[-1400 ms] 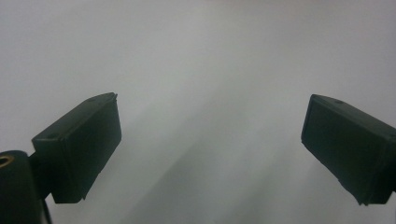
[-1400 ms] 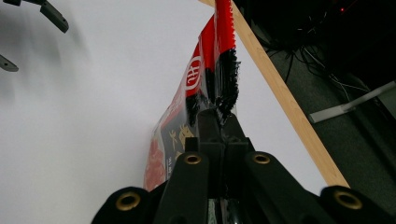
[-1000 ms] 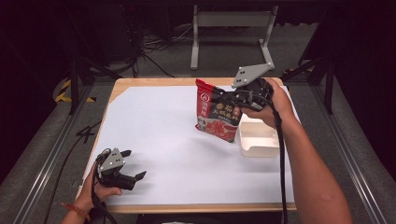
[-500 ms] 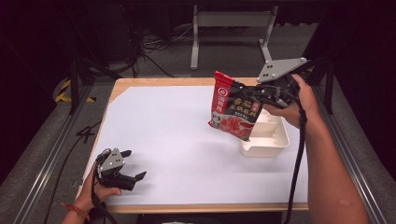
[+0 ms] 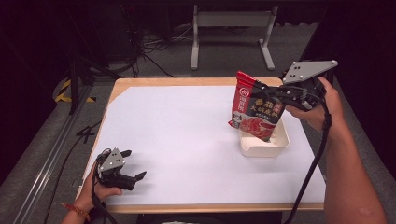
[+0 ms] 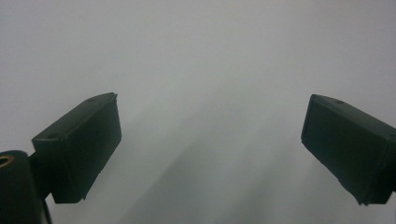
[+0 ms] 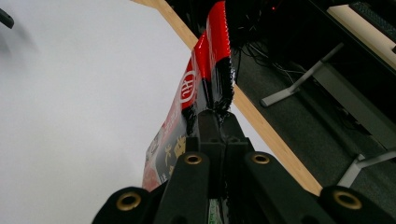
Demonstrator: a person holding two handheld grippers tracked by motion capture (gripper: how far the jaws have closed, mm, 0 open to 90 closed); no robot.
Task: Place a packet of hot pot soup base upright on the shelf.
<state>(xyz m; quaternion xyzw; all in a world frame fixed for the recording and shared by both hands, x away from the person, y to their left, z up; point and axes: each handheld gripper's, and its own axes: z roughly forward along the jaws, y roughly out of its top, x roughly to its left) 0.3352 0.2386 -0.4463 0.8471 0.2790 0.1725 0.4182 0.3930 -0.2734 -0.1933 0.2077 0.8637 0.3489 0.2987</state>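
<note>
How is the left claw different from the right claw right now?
The left claw is open with nothing between its jaws, while the right claw is shut on the red packet. The left claw sits low at the near corner of the white table; the right claw is held up in the air over the white tray. Both are black and each is held by a hand.
</note>
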